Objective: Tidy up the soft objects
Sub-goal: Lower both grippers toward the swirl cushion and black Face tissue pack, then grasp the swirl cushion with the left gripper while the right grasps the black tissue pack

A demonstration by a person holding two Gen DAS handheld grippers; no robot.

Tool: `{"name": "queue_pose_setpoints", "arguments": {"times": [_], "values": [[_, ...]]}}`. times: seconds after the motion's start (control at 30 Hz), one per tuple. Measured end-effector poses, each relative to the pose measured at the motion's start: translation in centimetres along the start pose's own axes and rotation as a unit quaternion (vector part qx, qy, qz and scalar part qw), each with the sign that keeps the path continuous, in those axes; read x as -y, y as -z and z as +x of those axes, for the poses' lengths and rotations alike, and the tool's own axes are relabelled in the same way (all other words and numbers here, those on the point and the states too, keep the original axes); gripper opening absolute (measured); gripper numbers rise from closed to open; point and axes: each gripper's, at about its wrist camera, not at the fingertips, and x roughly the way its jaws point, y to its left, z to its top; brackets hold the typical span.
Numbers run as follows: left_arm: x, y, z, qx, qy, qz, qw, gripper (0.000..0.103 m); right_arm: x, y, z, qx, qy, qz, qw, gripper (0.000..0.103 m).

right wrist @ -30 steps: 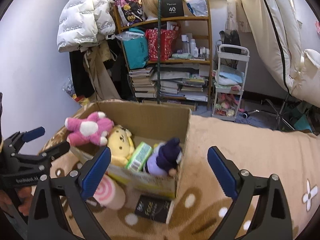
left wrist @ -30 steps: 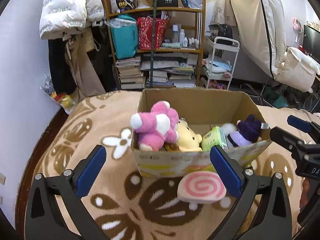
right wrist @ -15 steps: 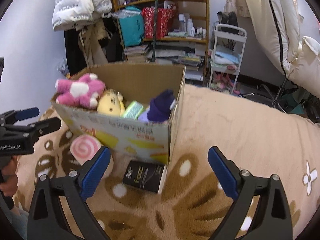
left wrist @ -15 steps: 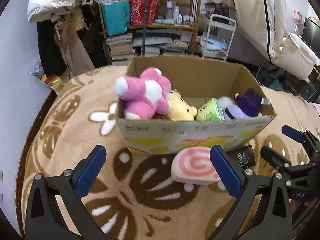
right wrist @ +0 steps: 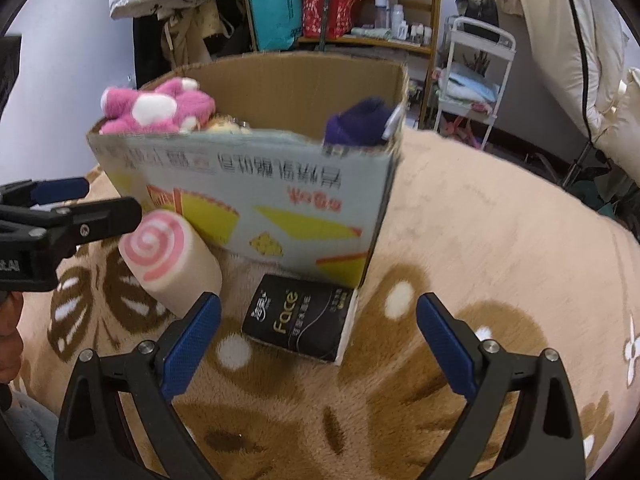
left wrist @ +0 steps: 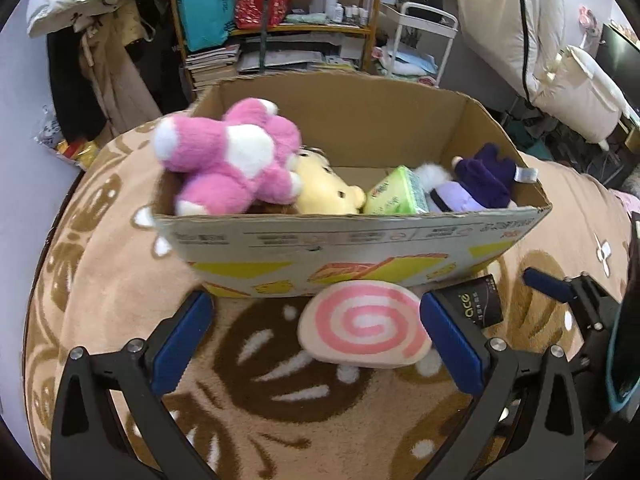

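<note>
A cardboard box [left wrist: 360,236] [right wrist: 256,204] stands on the patterned rug, holding a pink plush [left wrist: 232,156] [right wrist: 156,106], a yellow plush [left wrist: 326,194], a green tissue pack [left wrist: 396,196] and a purple plush [left wrist: 480,188] [right wrist: 360,122]. A pink swirl roll cushion [left wrist: 362,322] [right wrist: 172,258] lies on the rug against the box front. Beside it lies a black tissue pack [right wrist: 300,318] [left wrist: 478,306]. My left gripper [left wrist: 316,344] is open, its fingers either side of the roll cushion. My right gripper [right wrist: 318,344] is open just in front of the black pack.
The brown flower rug [left wrist: 120,280] [right wrist: 500,240] spreads around the box. Behind stand a cluttered wooden shelf [left wrist: 288,28] [right wrist: 352,8], a white trolley [right wrist: 476,68], hanging coats [left wrist: 100,20] and white bedding [left wrist: 520,32]. A person's hand shows at the right wrist view's left edge.
Both grippers have dropped lower and moved closer to the box front. The roll cushion now sits between the left fingers, and the black pack lies nearer the right fingers.
</note>
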Motion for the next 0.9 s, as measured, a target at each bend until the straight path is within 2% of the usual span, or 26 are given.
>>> {"name": "queue_pose_setpoints", "arguments": {"times": [0.17, 0.67, 0.7, 0.77, 0.9], "values": [[1.4, 0.0, 1.5, -0.016, 0.003, 0.021, 0.9996, 0.102, -0.8, 0.7, 1.2, -0.015, -0.008, -0.003, 1.000, 0.102], [2.5, 0.7, 4.7, -0.062, 0.033, 0.022, 0.9973, 0.102, -1.0, 0.7, 3.6, -0.034, -0.012, 0.015, 0.999, 0.102], [2.6, 0.7, 4.9, -0.063, 0.035, 0.023, 0.9971, 0.101, -1.1, 0.8, 3.6, -0.034, -0.014, 0.018, 0.999, 0.102], [2.7, 0.7, 5.4, -0.072, 0.050, 0.018, 0.9960, 0.086, -1.0, 0.8, 4.0, -0.038, -0.017, 0.023, 0.999, 0.100], [2.3, 1.2, 6.3, -0.088, 0.041, 0.011, 0.9952, 0.078, -0.8, 0.7, 4.4, -0.040, 0.012, 0.024, 0.999, 0.087]]}}
